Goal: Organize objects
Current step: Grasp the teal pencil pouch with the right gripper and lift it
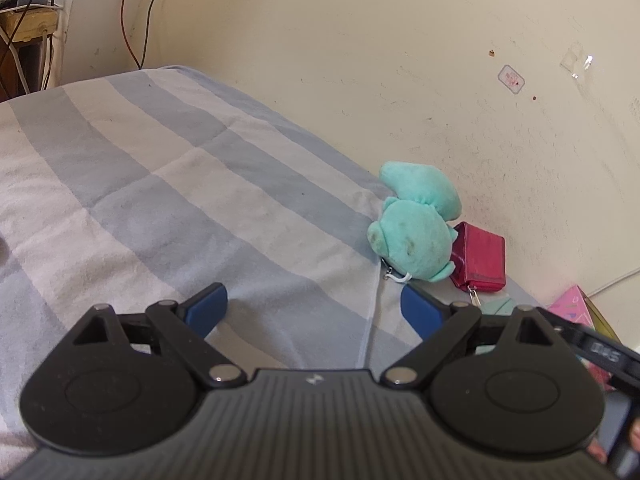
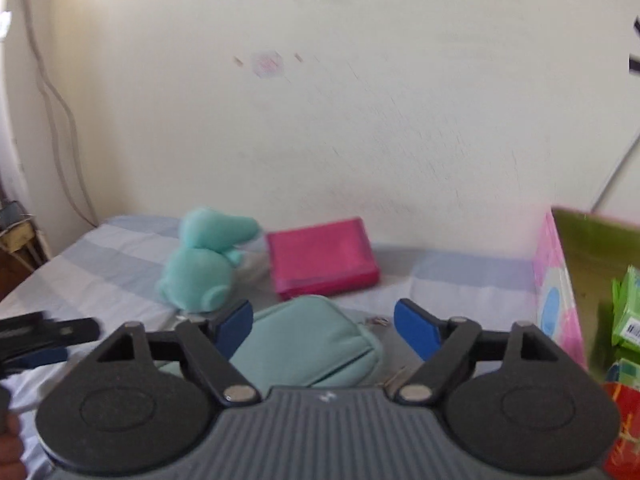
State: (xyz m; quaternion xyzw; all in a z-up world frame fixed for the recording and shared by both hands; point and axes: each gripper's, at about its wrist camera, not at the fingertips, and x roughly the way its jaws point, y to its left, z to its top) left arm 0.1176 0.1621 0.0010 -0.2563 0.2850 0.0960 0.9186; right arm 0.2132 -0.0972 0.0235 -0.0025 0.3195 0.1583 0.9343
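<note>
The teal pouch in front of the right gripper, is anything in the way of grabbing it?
Nothing visible. The teal pouch lies on the bed directly ahead of the open right gripper, partly between its fingers. The plush toy and pink wallet sit beyond it.

Both grippers' fingers [image 1: 208,309] [image 2: 416,330] wide apart, nothing between.

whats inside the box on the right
The open box shows green packets against its olive inner wall, and something red lower down. Its floor and anything deeper are cut off by the frame edge and hidden by the right gripper.
</note>
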